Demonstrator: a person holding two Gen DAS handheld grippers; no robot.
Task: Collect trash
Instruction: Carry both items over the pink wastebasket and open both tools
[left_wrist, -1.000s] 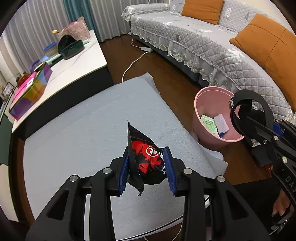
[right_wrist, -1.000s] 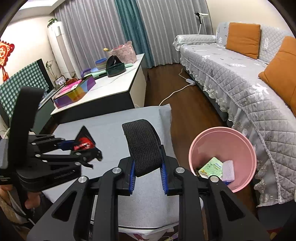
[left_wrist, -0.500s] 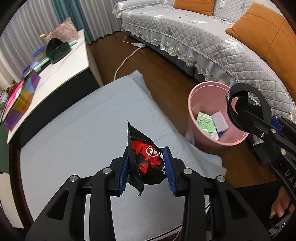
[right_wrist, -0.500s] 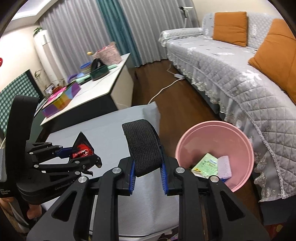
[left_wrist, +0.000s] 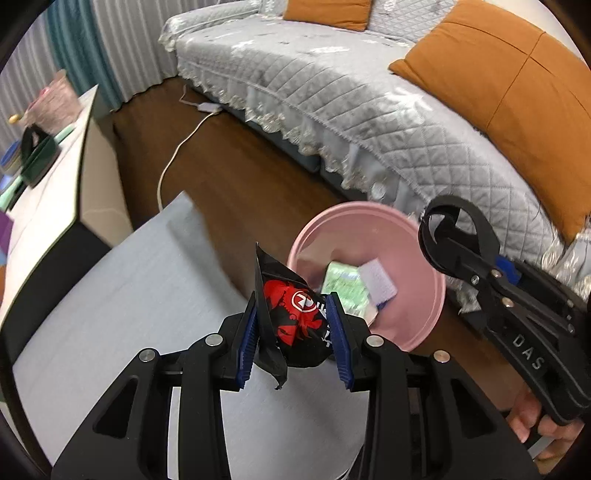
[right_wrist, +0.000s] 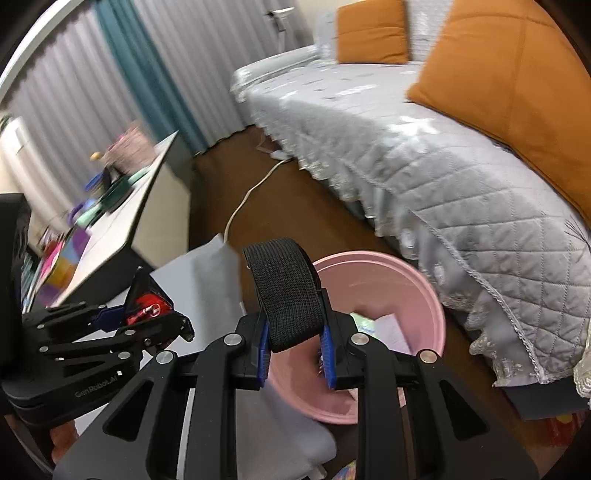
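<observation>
A home living room is shown by a long sofa (left_wrist: 369, 103) draped in a quilted grey cover, on which orange cushions (left_wrist: 517, 96) are set, with pleated curtains (right_wrist: 122, 88) hung beyond its far end and a wooden floor (left_wrist: 236, 177) laid before it.

White letters "DAS" stand on the black right gripper (left_wrist: 448, 254); "GenRobot.AI" stands on the black left gripper (right_wrist: 159, 314) body
</observation>
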